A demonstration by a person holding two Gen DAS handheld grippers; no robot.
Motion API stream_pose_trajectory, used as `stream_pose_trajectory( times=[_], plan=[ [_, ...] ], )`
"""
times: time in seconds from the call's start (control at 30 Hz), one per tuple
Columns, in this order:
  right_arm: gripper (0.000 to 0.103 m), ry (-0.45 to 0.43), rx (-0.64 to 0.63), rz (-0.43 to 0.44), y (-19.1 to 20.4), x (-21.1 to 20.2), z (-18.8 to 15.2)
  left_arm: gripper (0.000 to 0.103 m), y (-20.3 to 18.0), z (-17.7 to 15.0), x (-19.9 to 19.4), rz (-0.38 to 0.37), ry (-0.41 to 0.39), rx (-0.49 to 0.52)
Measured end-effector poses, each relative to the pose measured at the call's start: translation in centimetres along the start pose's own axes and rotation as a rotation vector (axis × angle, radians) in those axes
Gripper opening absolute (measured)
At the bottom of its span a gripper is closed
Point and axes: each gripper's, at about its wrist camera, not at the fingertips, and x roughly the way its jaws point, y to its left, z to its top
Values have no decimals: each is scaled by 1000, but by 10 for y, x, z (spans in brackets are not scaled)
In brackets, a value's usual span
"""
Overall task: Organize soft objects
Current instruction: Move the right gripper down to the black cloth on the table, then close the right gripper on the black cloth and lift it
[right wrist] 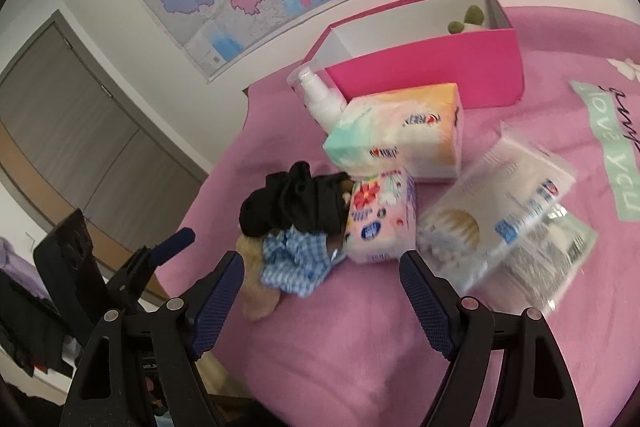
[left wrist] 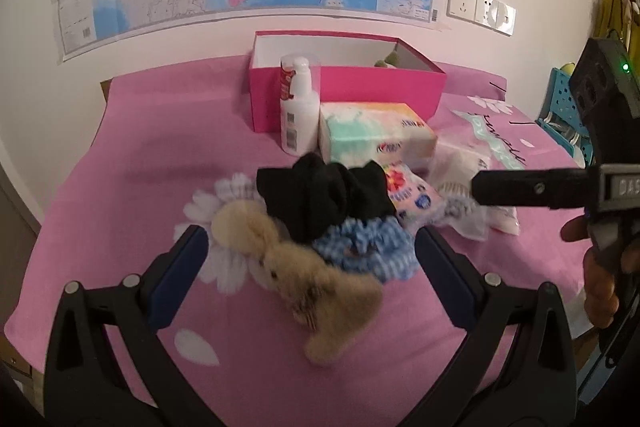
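Note:
A tan plush toy point(left wrist: 304, 279) lies on the pink bedspread point(left wrist: 132, 187) between the jaws of my open left gripper point(left wrist: 312, 251). A black sock bundle point(left wrist: 324, 197) and a blue checked scrunchie point(left wrist: 364, 247) lie just behind it. They show in the right wrist view too: plush point(right wrist: 256, 291), sock point(right wrist: 288, 203), scrunchie point(right wrist: 296, 259). My right gripper point(right wrist: 322, 287) is open and empty, just in front of the scrunchie and a pink tissue pack point(right wrist: 380, 219). An open pink box point(left wrist: 344, 83) at the back holds a green plush point(right wrist: 468, 17).
A white pump bottle point(left wrist: 298, 107), a tissue box point(left wrist: 376, 133) and a clear bag of cotton swabs point(right wrist: 500, 203) stand near the pile. A blue crate point(left wrist: 564, 111) is off the bed's right side. A map hangs on the wall behind.

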Motion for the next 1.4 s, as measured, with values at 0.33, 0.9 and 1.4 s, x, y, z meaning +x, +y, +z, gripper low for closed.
stream_pose_trajectory(
  times=[0.33,0.9,1.4],
  plan=[
    [72,48,-9,17,0,46,31,103,5,18,33,57,39,10],
    [44,149,11,60,-2,97,48,75,10,15,65,12,135,64],
    [10,175,-19,70,2,113,43,35,11,12,73,-5,165,54]
  ],
)
